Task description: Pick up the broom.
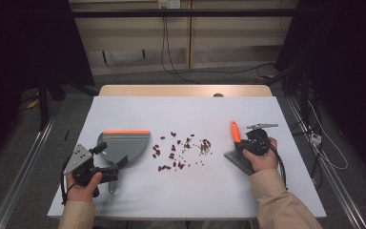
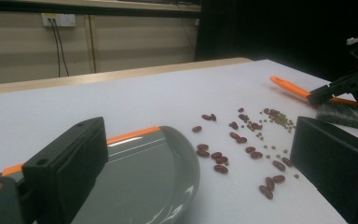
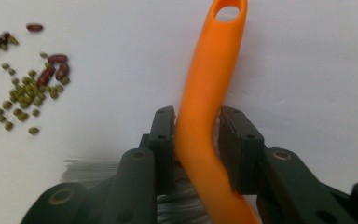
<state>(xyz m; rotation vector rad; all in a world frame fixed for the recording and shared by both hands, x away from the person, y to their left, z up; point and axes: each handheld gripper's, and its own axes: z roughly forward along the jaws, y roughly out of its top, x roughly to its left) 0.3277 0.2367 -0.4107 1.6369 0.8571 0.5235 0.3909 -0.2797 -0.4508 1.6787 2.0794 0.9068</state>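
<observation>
Inspection is showing the right gripper (image 3: 196,140) clamping its jaws onto the brush's orange handle (image 3: 208,93) at centre frame, while the left gripper (image 2: 191,163) is standing open around the grey dustpan (image 2: 144,177) at lower left.

White desk (image 1: 186,191), bare tan wood strip along far edge (image 1: 186,90). Beige panelled wall behind (image 1: 219,43), wall socket up top (image 1: 167,4) with black cables hanging down (image 1: 164,38) and running over grey floor (image 1: 228,71). Dark curtains both sides (image 1: 24,43). Metal rail on floor at left (image 1: 24,171), white plug at right (image 1: 316,139).
</observation>
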